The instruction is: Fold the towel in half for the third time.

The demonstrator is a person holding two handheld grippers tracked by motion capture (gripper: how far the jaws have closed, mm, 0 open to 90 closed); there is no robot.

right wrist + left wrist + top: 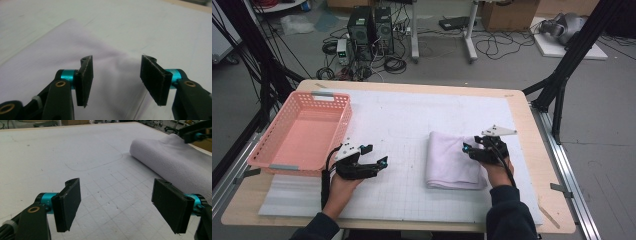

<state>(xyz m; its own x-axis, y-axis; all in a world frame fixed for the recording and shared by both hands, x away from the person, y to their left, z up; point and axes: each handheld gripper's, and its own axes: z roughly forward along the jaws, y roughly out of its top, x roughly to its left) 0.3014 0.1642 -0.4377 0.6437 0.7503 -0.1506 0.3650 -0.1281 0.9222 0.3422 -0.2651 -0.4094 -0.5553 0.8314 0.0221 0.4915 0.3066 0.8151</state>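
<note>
A person works at a table (522,200) covered by a white gridded mat (407,125), holding a gripper in each hand. A folded white towel (452,160) lies on the mat's right half, nearer the front edge than the back. An empty pink basket (287,155) sits at the table's left edge. The right gripper (468,148) hovers over the towel's right side; in the right gripper view its jaws stand well apart with towel (50,70) beneath them and nothing between them. The left gripper (377,155) rests low over the bare mat between basket and towel, pointing toward the towel; in the left gripper view its jaws are wide open and empty, with the towel's (172,167) rolled fold ahead and to the right. The step in hand looks like the approach to grasp the towel. The next move probably calls for lowering the right jaws onto an edge, closing them, and bringing the left gripper up to the fold.
</note>
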